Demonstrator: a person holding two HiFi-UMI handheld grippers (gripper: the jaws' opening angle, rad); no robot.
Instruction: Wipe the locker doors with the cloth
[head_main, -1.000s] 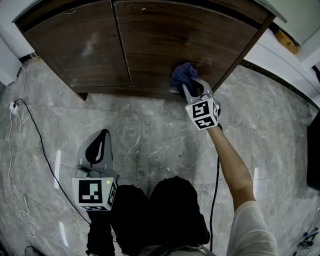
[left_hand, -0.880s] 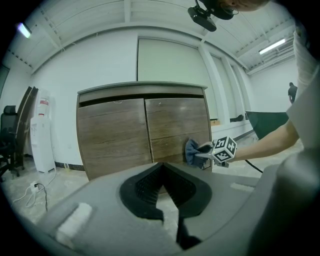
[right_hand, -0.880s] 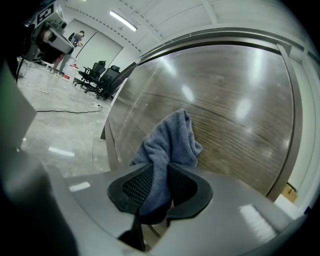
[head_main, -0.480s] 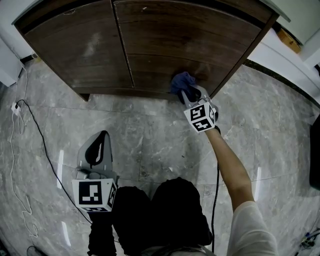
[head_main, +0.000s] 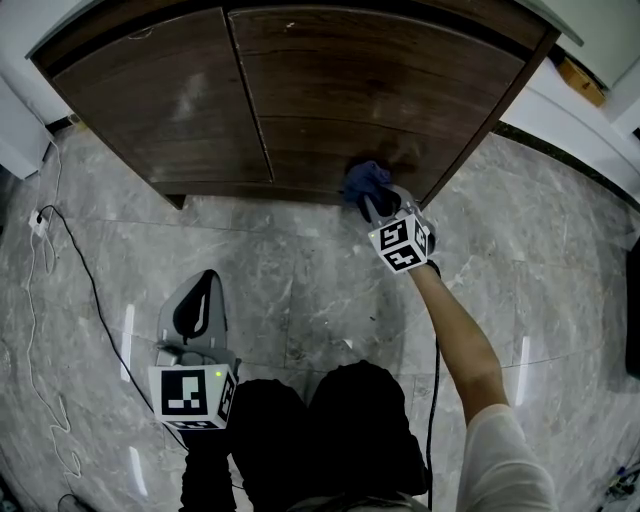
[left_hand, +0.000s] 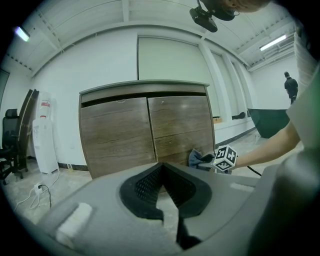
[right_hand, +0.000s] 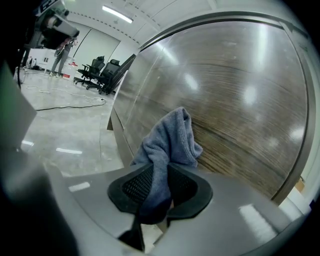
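Right gripper (head_main: 370, 200) holds the blue cloth (head_main: 362, 178) on the lower part of the right locker door (head_main: 390, 90).

In the right gripper view the 2 black fingers (right_hand: 131, 189) are closed on a fold of the cloth (right_hand: 167, 137). The pinched part runs down between them. The bunched bulk stands out past the tips and rests against the brown wood of the door (right_hand: 240, 115), near its bottom edge. The left locker door (head_main: 160, 100) has nothing on it. The left gripper (head_main: 203, 295) hangs low over the grey marble floor (head_main: 300, 280), well apart from both doors. In its own view its 2 jaws meet at the tips with nothing between them (left_hand: 162, 172).
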